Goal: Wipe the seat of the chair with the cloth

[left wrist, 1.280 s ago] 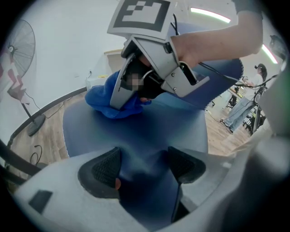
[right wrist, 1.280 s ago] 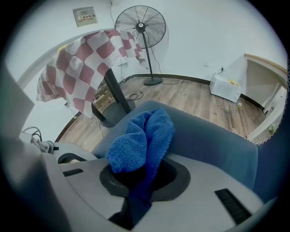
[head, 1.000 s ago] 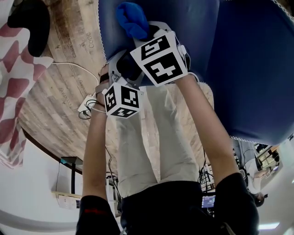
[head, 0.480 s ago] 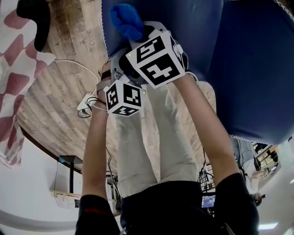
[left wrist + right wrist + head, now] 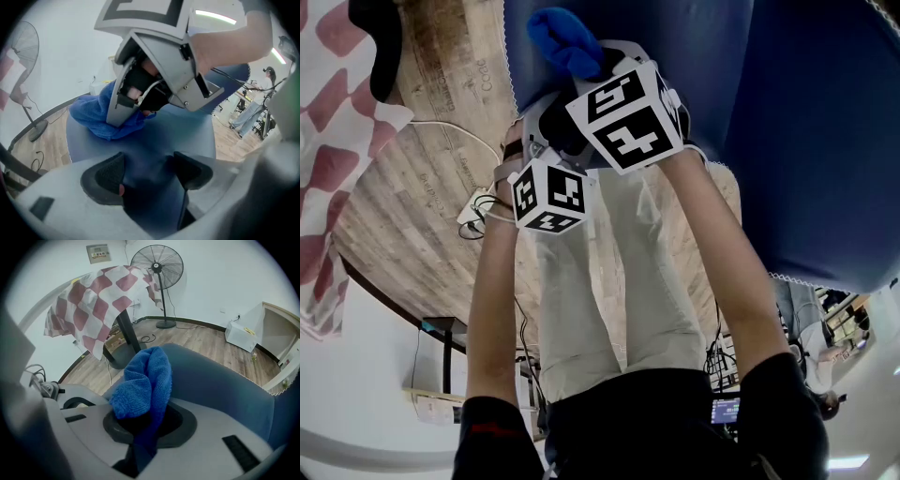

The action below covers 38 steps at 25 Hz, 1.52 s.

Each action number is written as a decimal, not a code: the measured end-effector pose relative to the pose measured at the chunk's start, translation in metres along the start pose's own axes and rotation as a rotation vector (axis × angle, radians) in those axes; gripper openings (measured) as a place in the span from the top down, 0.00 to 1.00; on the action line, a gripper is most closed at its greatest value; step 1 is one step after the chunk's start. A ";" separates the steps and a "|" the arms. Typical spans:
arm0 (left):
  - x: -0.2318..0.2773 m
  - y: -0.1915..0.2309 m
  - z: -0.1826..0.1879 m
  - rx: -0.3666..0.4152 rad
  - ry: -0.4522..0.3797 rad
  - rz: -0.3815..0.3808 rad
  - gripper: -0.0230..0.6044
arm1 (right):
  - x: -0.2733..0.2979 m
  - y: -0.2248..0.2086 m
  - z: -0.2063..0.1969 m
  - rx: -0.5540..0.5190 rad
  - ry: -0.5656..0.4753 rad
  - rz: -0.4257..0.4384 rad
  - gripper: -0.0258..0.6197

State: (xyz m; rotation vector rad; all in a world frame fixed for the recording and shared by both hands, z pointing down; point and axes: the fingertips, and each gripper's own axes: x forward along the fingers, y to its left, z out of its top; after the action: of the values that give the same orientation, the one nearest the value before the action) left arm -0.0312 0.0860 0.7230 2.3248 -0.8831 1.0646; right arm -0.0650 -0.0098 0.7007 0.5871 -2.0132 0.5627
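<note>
Left tongs (image 5: 147,172) apart, right tongs (image 5: 146,422) clamped.

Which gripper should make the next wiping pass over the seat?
Right. The right gripper is shut on the blue cloth, which rests on the chair seat. The left gripper is open, with nothing held between its jaws.

- The chair seat (image 5: 806,141) lies bare and open to the right of the right tongs (image 5: 586,66)
- The bunched cloth (image 5: 143,380) fills the right tongs' gap
- The left tongs (image 5: 150,173), jaws apart, crowd just beside the right tongs at the seat's near edge
- A draped table (image 5: 98,291) and a fan (image 5: 157,263) stand on the floor past the seat's far side
</note>
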 end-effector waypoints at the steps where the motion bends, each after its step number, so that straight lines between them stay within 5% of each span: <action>1: 0.000 0.000 0.000 0.000 0.000 0.001 0.43 | -0.001 -0.002 -0.002 0.003 -0.001 -0.003 0.88; 38: 0.000 0.017 0.013 -0.033 0.047 -0.008 0.43 | -0.085 -0.144 -0.098 0.264 0.112 -0.288 0.88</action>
State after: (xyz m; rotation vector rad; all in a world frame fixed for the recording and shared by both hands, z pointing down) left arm -0.0363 0.0657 0.7173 2.2657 -0.8667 1.0885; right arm 0.1255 -0.0483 0.6935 0.9658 -1.7222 0.6730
